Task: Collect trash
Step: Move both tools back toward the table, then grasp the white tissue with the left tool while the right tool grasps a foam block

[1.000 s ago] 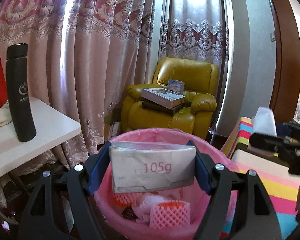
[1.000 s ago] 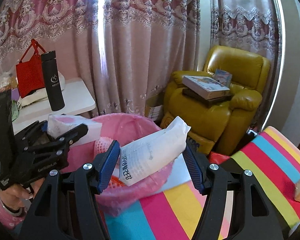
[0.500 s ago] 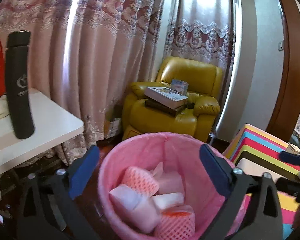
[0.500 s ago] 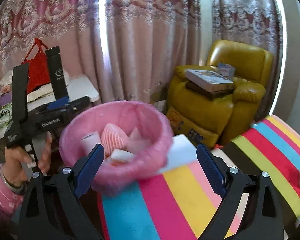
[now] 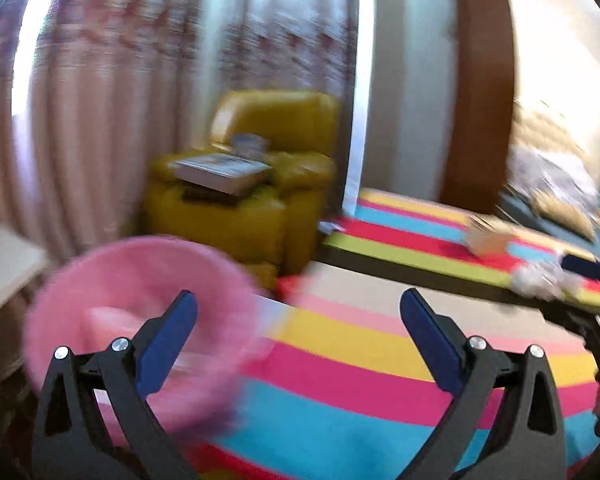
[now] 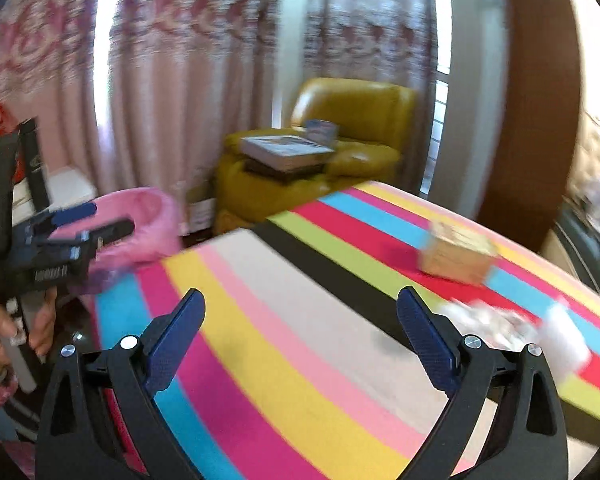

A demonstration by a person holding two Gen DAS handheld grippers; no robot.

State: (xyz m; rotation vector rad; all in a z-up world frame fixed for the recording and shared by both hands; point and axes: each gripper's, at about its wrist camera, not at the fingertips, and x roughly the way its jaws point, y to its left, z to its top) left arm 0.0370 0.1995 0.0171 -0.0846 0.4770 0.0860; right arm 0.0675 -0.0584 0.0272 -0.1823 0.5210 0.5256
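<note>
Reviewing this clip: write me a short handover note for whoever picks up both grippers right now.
Left gripper: open, nothing between the fingers.
Right gripper: jaws opening, nothing between them.
Pink bin: beside the near-left corner of the striped table; it already holds some trash, too blurred to identify.
Done: both grippers are free of trash.
Left: a small cardboard box sits on the table's far right part, and whitish crumpled wrappers lie just in front of it, close to the right gripper's right finger. Images are motion-blurred, so check for smaller scraps.
</note>
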